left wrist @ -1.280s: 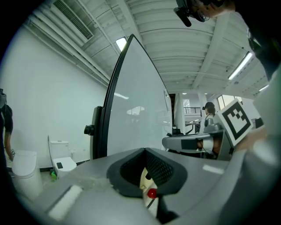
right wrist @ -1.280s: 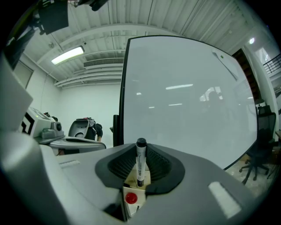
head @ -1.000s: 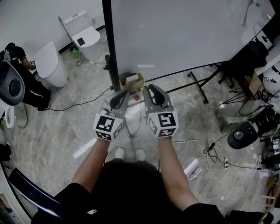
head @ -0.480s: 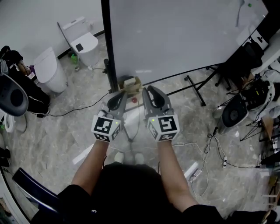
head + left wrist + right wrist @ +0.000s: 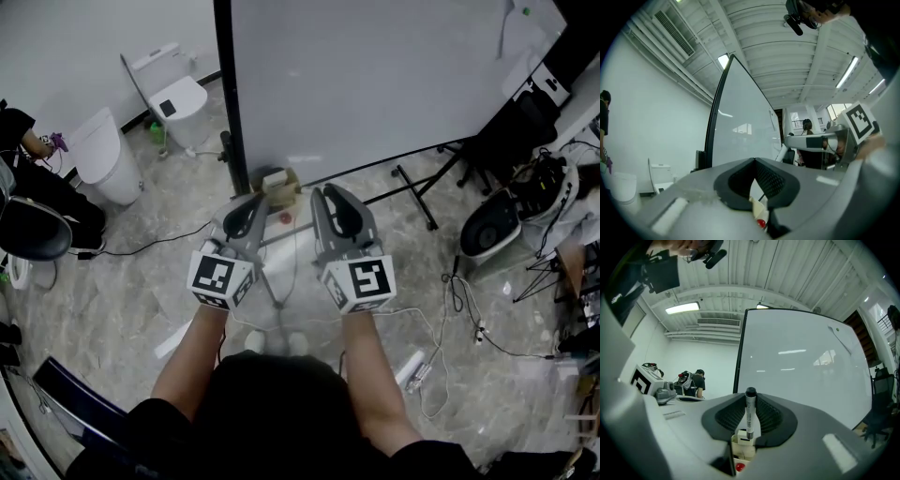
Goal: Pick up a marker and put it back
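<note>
My right claw (image 5: 750, 400) is clamped on the marker (image 5: 750, 416). The marker stands upright between the two dark pads. Its black cap pokes up past the claw tips and its pale barrel runs down through the gap. Through my right gripper view, a small tan box (image 5: 742, 446) sits just under the marker's lower end, farther out than the claw. A small red round thing (image 5: 739, 467) shows below it. The whiteboard (image 5: 801, 362) fills the space ahead of this claw and to its right. A person (image 5: 696, 380) stands far off to the claw's left.

My left claw (image 5: 753, 161) has its tips together and nothing between them. Only a narrow wedge of daylight opens behind the tips, and through it I see the same tan box (image 5: 757, 208) and the red thing (image 5: 761, 223). The whiteboard (image 5: 740, 131) rises ahead of this claw too, and my right claw's marker cube (image 5: 860, 123) shows off to its right.

From the head view, both claws are held out side by side, the left claw (image 5: 251, 208) just beside the right claw (image 5: 330, 208) without touching. Each one carries its marker cube on the near end. The tan box (image 5: 278, 180) sits just beyond and between the two sets of tips, at the foot of the whiteboard (image 5: 375, 84). Below both claws lies the marble-patterned floor (image 5: 141, 272), with white cables (image 5: 441, 328) trailing to the right of my right claw. A white toilet (image 5: 173, 89) stands well off to the left of my left claw.
</note>
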A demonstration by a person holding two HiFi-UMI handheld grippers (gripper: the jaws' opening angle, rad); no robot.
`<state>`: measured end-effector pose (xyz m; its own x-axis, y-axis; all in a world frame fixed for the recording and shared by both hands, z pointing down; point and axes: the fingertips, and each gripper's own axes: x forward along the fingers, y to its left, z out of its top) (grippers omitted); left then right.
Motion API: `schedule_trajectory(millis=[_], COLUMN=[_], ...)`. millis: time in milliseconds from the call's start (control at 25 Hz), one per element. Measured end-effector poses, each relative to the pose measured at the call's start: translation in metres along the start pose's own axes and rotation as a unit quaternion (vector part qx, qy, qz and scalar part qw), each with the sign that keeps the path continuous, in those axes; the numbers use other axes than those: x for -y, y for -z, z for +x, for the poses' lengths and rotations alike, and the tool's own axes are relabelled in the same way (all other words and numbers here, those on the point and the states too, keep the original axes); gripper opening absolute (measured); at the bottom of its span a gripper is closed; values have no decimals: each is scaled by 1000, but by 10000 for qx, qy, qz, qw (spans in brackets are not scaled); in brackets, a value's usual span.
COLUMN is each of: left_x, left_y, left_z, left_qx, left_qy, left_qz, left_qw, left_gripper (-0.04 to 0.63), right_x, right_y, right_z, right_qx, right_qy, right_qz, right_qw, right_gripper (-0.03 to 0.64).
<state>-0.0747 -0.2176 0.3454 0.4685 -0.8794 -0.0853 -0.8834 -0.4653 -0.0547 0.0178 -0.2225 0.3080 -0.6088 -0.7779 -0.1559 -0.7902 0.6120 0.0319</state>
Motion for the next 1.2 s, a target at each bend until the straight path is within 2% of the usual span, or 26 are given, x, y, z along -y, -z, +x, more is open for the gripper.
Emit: schedule_trajectory(millis=[480, 960, 1200], left_x=[-6, 0, -3], left_y=[-12, -9, -7], left_z=[-11, -7, -6], left_qx=[106, 90, 97], left_qy=[-58, 173, 124], left_qz=[-17, -91, -120], left_qw=[9999, 9998, 9998], left_gripper=[5, 3, 5], right_x=[-5, -7, -6], right_y=[-27, -22, -17], right_z=[-11, -7, -5], right_qx=[283, 223, 171], right_qy=[-29, -78, -88], right_qz=[-112, -127, -129], right_qw=[9995, 9996, 9997], right_gripper=[75, 75, 75])
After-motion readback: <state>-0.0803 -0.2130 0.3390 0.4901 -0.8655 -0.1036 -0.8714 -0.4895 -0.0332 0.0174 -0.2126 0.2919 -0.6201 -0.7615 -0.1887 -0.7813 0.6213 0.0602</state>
